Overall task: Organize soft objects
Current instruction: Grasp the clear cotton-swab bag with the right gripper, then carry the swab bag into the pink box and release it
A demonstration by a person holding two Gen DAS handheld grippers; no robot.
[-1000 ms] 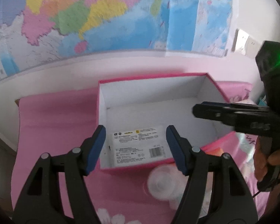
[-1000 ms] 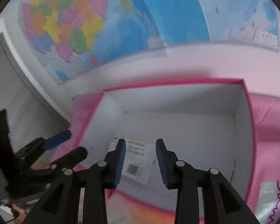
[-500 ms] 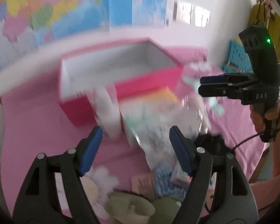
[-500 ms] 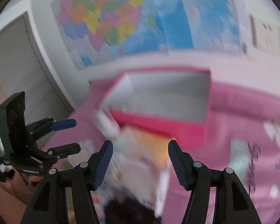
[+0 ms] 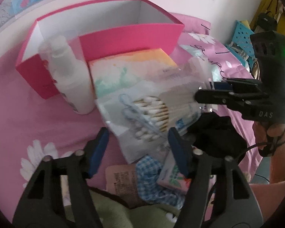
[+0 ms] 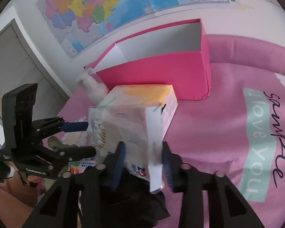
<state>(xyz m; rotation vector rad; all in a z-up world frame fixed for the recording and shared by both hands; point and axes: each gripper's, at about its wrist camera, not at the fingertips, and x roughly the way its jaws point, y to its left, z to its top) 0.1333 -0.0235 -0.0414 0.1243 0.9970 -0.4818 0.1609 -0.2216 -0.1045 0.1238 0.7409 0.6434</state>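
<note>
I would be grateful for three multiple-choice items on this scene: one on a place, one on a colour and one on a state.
1. Where does the white pump bottle stand?
A. Inside the pink box
B. Outside the pink box, by its front wall
C. On the floor

2. What colour is the pink box's inside wall?
A. White
B. Yellow
C. Black

3. How is the pink box?
A. Shut with a lid
B. Open on top
C. Crushed flat

Answers: 1 B, the white pump bottle stands on the bedspread before the pink box; 2 A, its lining shows white; 3 B, no lid covers it.
</note>
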